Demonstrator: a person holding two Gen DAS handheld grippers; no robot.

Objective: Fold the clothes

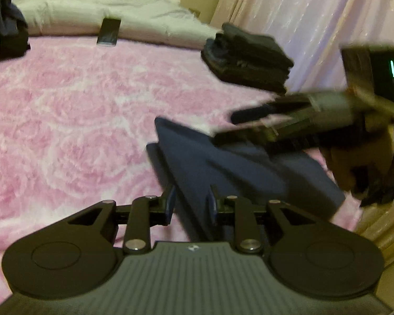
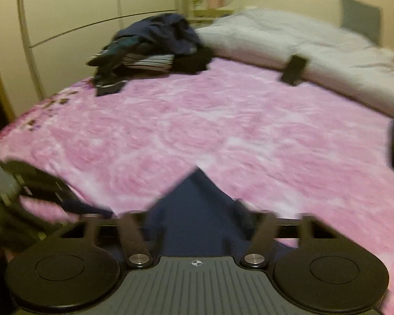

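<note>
A navy blue garment [image 1: 223,168] hangs stretched just above the pink bedspread [image 1: 78,110]. My left gripper [image 1: 191,204] is shut on its near edge, blue pads either side of the cloth. My right gripper [image 1: 252,120] shows blurred at the right in the left wrist view, over the garment's far edge. In the right wrist view the garment [image 2: 194,210] runs between the fingers of my right gripper [image 2: 197,223], which is shut on it. The picture is motion-blurred.
A stack of folded dark clothes [image 1: 249,60] lies near the pink curtain [image 1: 302,13]. A heap of unfolded clothes [image 2: 155,50] lies at the far corner. A dark phone [image 1: 109,31] leans on the white duvet [image 1: 105,8]. The bed edge [image 2: 39,183] drops at left.
</note>
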